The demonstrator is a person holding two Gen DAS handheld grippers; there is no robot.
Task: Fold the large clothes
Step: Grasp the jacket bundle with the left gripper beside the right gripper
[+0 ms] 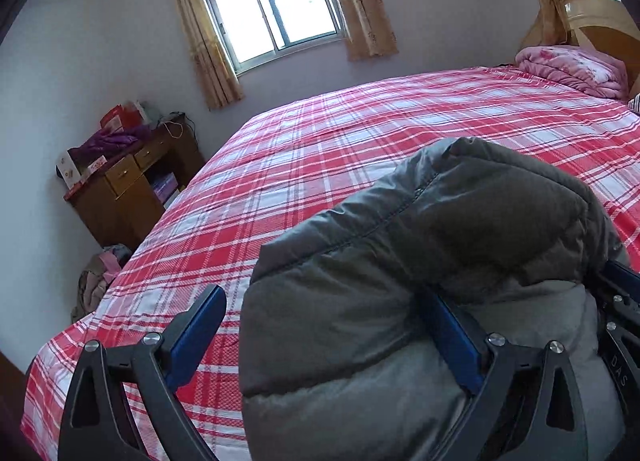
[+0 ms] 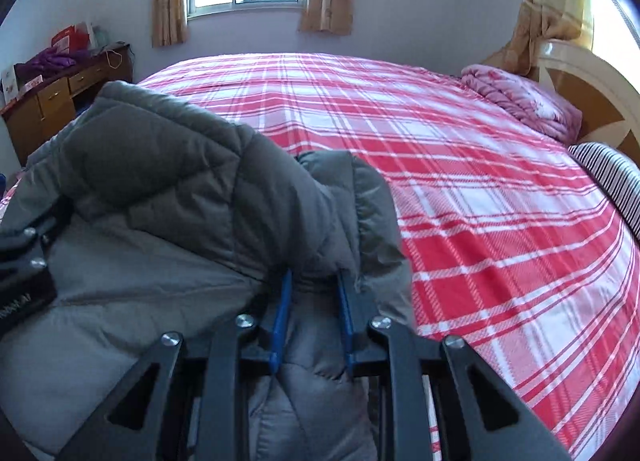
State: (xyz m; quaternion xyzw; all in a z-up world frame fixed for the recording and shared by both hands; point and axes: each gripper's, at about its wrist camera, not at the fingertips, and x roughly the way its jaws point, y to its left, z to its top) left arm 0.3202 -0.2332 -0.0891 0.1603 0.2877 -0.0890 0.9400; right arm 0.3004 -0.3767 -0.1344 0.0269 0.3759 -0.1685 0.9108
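A grey quilted puffer jacket (image 1: 420,261) lies bunched on a bed with a red and white plaid sheet (image 1: 300,149). My left gripper (image 1: 320,313) is open wide; its right finger is pushed under a fold of the jacket and its left finger stands over the sheet. In the right wrist view the jacket (image 2: 180,189) fills the left half. My right gripper (image 2: 314,281) is shut on a thick fold of the jacket; the fingertips are hidden in the fabric. The left gripper's body shows at the left edge of that view.
A folded pink quilt (image 2: 524,97) and a striped pillow (image 2: 616,181) lie by the wooden headboard (image 2: 592,101) at the right. A cluttered wooden desk (image 1: 128,181) stands by the wall on the left, with clothes on the floor (image 1: 96,277). A curtained window (image 1: 272,5) is behind.
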